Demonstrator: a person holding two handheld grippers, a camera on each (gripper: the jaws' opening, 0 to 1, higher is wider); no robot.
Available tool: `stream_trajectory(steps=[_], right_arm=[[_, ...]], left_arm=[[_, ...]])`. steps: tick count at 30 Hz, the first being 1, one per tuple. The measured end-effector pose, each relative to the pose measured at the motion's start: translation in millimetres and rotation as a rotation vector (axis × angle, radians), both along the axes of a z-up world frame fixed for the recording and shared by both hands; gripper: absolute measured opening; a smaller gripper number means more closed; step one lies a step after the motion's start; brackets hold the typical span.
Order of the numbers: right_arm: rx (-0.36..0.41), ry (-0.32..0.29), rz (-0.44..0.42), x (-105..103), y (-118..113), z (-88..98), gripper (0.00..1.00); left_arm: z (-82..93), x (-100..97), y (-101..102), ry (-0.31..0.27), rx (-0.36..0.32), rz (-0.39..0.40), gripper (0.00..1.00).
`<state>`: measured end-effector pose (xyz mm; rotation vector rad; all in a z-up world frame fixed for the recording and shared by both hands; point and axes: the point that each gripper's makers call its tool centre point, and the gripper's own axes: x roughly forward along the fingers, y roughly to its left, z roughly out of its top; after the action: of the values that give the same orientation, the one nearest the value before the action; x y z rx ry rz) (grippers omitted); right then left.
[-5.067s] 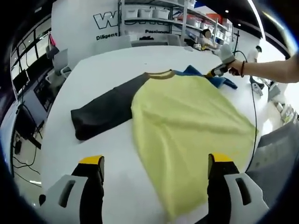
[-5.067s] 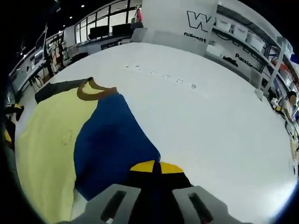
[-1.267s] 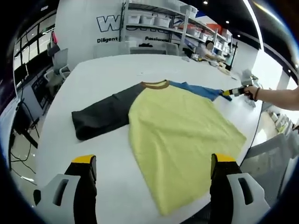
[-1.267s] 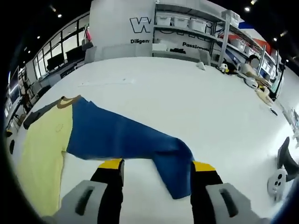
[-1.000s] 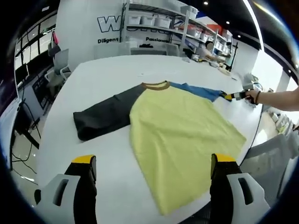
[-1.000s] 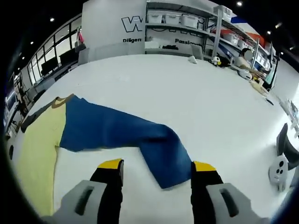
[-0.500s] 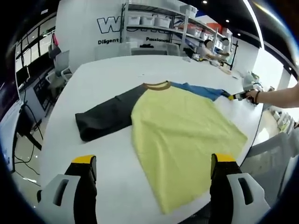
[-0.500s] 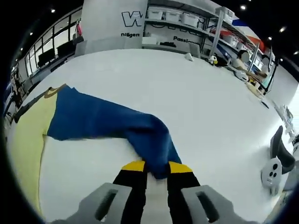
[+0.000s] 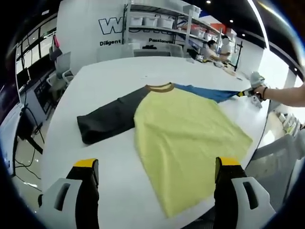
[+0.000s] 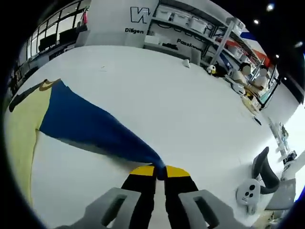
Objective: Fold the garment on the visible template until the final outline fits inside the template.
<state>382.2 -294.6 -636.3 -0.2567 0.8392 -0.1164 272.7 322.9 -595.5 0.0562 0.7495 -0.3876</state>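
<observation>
Raglan shirt (image 9: 186,129) lies flat on white worktop (image 9: 105,76), yellow body spread, brown collar (image 9: 159,87) toward far shelving (image 9: 162,21). Dark grey sleeve (image 9: 107,119) stretches out from collar one way, blue sleeve (image 10: 90,126) the other. Right gripper (image 10: 159,171): jaws clamped together on blue sleeve cuff, sleeve pulled taut away from collar. Left gripper (image 9: 155,164): jaws wide apart, holding nothing, hovering at shirt hem side, well apart from collar. Person's hand (image 9: 261,90) on right gripper beyond blue sleeve.
</observation>
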Motion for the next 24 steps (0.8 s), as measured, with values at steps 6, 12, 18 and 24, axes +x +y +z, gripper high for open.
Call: stream_trajectory(steps=[6,12,18,24], right_arm=[[-0.035,0.038,0.001,-6.8,-8.2,1.1,0.0],[0.064,-0.025,-0.091,-10.4,-10.6,3.9,0.16],[0.155,-0.005,-0.146,-20.3,-4.0,-10.9,0.23],[0.225,0.007,-0.211,-24.0,-0.8,-28.8,0.24]], left_arm=[[-0.3,-0.9,-0.8,0.001,0.004,-0.01,0.99],[0.6,-0.2,-0.5,-0.002,0.008,-0.013,0.99],[0.4,-1.3,-1.5,0.0,0.012,-0.015,0.99],[1.8,-0.5,1.6,0.001,0.023,-0.007,0.99]])
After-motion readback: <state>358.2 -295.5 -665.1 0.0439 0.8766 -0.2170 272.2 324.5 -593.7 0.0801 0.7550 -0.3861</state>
